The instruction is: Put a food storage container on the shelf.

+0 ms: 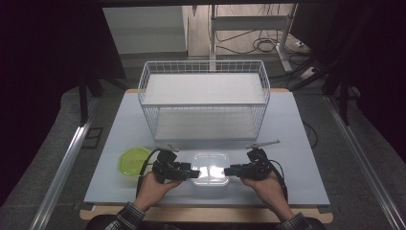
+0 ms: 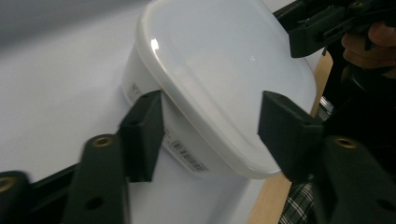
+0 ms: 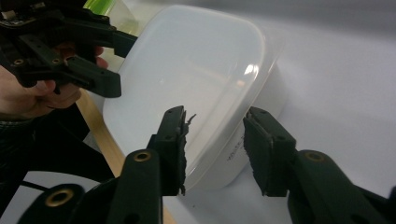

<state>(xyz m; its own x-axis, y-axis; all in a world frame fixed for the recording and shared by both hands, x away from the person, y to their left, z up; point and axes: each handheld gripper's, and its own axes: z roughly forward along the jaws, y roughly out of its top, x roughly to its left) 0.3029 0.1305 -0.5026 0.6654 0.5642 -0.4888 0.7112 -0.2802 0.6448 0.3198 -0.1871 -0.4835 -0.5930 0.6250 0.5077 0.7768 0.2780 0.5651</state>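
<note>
Gripping the white, translucent-lidded plastic container (image 1: 209, 173) from both ends looks like the step in hand. It sits on the pale table (image 1: 297, 143) near the person's edge, in front of the white wire basket (image 1: 204, 98). The left gripper (image 1: 190, 173) straddles the lid's rim with one jaw under it and one over, not yet pressing; the right gripper (image 1: 229, 170) does likewise. Closing evenly and lifting level should keep the lid seated. A printed sticker (image 2: 187, 154) runs along the container's wall, too blurred to read. A lime-green plastic bowl (image 1: 132, 160) lies just left.
</note>
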